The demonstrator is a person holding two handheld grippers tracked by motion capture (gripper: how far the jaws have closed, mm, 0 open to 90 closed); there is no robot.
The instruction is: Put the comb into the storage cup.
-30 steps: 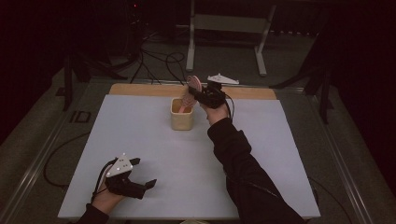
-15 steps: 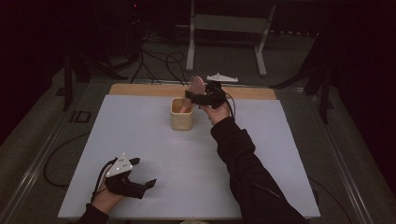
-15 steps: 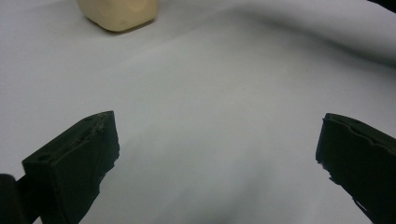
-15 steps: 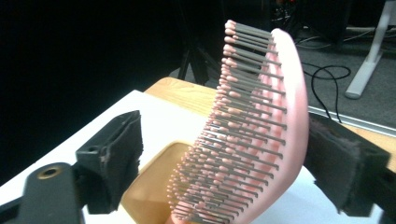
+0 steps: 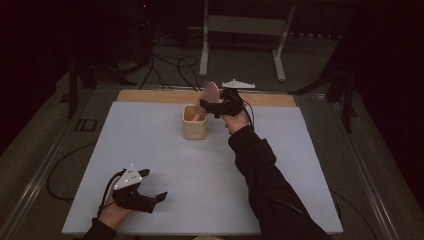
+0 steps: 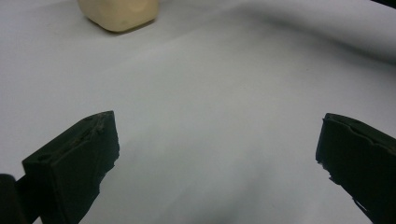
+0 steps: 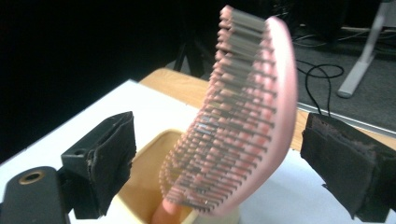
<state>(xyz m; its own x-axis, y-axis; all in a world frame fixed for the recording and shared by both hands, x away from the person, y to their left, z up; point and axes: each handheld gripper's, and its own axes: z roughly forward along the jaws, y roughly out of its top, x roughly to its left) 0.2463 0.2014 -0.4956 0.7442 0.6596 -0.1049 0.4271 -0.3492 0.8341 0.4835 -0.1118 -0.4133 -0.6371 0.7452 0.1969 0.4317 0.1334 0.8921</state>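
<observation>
At the far middle of the table, the right gripper hangs over a cream cup with its 2 jaws spread wide; they have just been opening, and a pink hairbrush stands between them without either pad pressing on it. In the right gripper view the brush rises tilted from the cup, its handle down inside and its bristled face turned toward the left-hand pad, while its smooth back faces the other pad across a clear gap. The brush head leans up and away above the cup's rim. The cup sits on the white table sheet, just in front of a bare wooden strip along the table's far edge. The person's right arm, in a dark sleeve, stretches from the bottom of the high view up to that gripper. Well apart, at the near left corner, the left gripper rests low over the sheet in the person's left hand, its 2 jaws also spread wide with nothing between them. In the left gripper view only bare sheet lies between the pads, and the cup's base shows far off at the top. Beyond the table, cables lie on the dark floor beside a pale metal stand.
</observation>
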